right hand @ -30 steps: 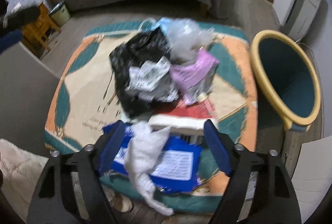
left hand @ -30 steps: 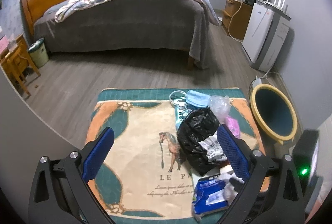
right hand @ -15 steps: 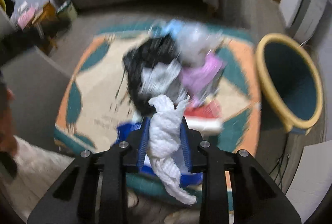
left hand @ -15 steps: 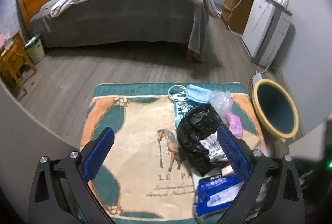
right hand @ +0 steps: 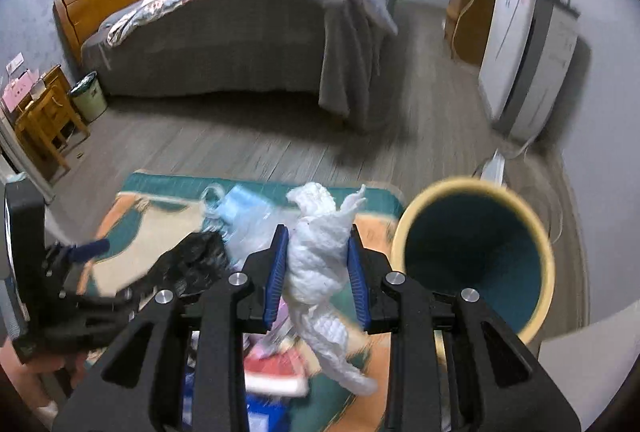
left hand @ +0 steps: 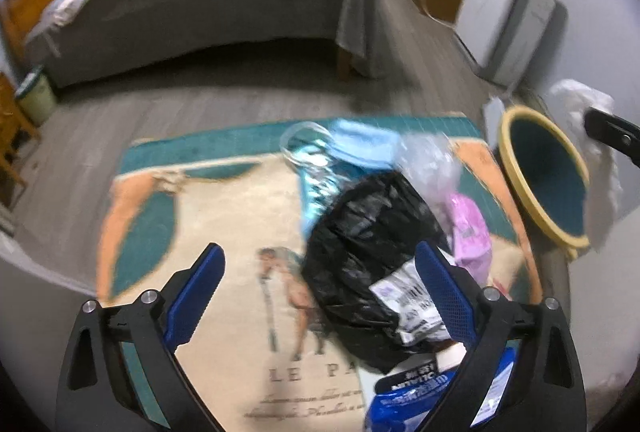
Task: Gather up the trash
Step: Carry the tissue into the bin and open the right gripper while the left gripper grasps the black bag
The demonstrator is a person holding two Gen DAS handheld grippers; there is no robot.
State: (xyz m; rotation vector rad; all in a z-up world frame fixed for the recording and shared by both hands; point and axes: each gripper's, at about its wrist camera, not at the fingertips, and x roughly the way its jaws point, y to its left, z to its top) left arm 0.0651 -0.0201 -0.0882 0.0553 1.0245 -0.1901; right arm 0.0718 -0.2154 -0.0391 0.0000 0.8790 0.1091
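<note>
The right gripper is clamped on a white tissue, blue pads pressing it from both sides, with a twisted tail hanging below the fingers. It hangs above the rug, just left of the bin, whose yellow rim and dark teal inside tilt toward the camera. The left wrist view shows the same tissue from the side, at its right edge, level with the bin and partly in front of it.

The left gripper is spread wide and holds nothing, over the near half of the rug. Between its fingers lies the horse print; only this view shows it. Just left of the bin, the rest of the trash is heaped on the rug: a blue packet nearest, then a black bag with a printed label on it, a pink wrapper beside it toward the bin, a clear bag and a blue mask at the far edge. The right view shows the left gripper from outside, and a red-and-white item under the tissue that cannot be identified.

Beyond the rug stands the bed; right of the bin, further back, a white appliance. Far left of the bed, a small green can beside a wooden stand.
</note>
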